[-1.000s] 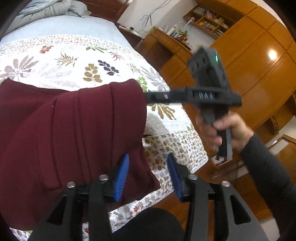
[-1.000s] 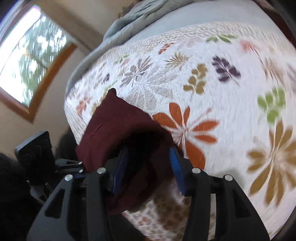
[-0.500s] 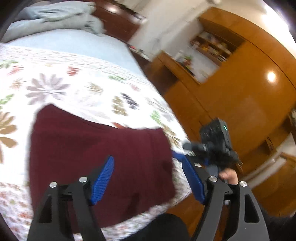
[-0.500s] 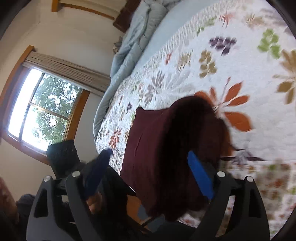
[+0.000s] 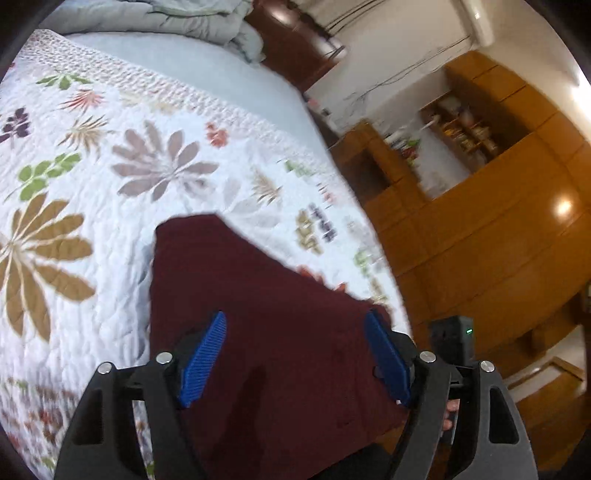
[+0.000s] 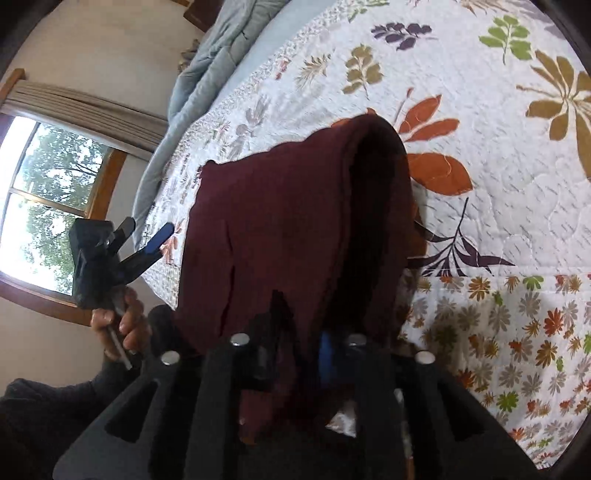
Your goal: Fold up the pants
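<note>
The dark red pants (image 5: 280,325) lie folded on the floral quilt (image 5: 122,206) near the bed's near corner. My left gripper (image 5: 295,358) hovers over them with its blue pads (image 5: 203,358) wide apart and empty. In the right wrist view the pants (image 6: 295,229) hang in a thick fold over my right gripper (image 6: 306,354), whose jaws are closed tightly on the near edge of the cloth. The left gripper (image 6: 147,243) shows there at the far left, held in a hand, open.
A grey duvet (image 5: 177,18) is bunched at the head of the bed. Wooden cabinets (image 5: 498,240) and shelves stand close beside the bed. A window (image 6: 40,206) is on the far wall. The quilt's edge drops off near the pants.
My left gripper opened wider and drew back above the pants. My right gripper opened half a second ago, then closed on the pants' near edge, and the fold now bulges up.
</note>
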{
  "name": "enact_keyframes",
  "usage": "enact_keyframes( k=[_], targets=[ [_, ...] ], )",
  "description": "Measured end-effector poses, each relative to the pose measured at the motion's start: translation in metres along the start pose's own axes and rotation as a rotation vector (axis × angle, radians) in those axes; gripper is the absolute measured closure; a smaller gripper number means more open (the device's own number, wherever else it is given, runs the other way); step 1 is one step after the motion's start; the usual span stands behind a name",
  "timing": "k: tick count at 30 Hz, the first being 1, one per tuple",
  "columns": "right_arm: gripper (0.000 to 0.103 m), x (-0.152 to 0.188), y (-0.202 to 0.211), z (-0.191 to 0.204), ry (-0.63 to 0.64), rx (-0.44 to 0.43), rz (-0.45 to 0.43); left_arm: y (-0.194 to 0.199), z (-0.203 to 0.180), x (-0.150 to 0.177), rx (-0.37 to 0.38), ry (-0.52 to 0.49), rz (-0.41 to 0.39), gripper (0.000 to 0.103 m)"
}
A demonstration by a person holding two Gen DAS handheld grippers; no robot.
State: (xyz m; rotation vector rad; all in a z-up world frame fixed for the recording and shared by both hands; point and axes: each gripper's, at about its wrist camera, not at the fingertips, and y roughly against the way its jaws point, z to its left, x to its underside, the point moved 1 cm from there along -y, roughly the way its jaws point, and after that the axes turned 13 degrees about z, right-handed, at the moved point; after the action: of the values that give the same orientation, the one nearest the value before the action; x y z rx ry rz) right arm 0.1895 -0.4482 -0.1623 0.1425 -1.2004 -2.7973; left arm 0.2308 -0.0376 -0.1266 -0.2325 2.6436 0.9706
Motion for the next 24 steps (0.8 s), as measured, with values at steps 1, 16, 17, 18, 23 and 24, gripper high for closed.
enact_keyframes(
  k=[1,16,17,18,23,24],
  targets=[
    [0.077,0.001,0.007,0.002,-0.002,0.017,-0.015,0.004,0.003,-0.005,0.028,0.005,-0.008,0.026],
    [0.103,-0.066,-0.006,-0.02,-0.03,-0.039,-0.095,-0.023,0.046,-0.03,0.14,0.129,0.095,0.025],
    [0.103,-0.064,-0.002,-0.018,-0.027,-0.038,-0.1,-0.025,0.048,-0.031,0.141,0.137,0.094,0.025],
    [0.093,-0.061,0.005,-0.014,-0.014,-0.049,-0.112,-0.025,0.048,-0.031,0.139,0.139,0.091,0.025],
    [0.031,-0.017,0.048,-0.033,-0.093,-0.078,-0.237,-0.013,0.036,-0.027,0.166,0.073,0.066,0.025],
    [0.028,-0.005,0.045,-0.045,-0.127,-0.135,-0.22,-0.013,0.034,-0.026,0.177,0.06,0.071,0.025]
  ],
)
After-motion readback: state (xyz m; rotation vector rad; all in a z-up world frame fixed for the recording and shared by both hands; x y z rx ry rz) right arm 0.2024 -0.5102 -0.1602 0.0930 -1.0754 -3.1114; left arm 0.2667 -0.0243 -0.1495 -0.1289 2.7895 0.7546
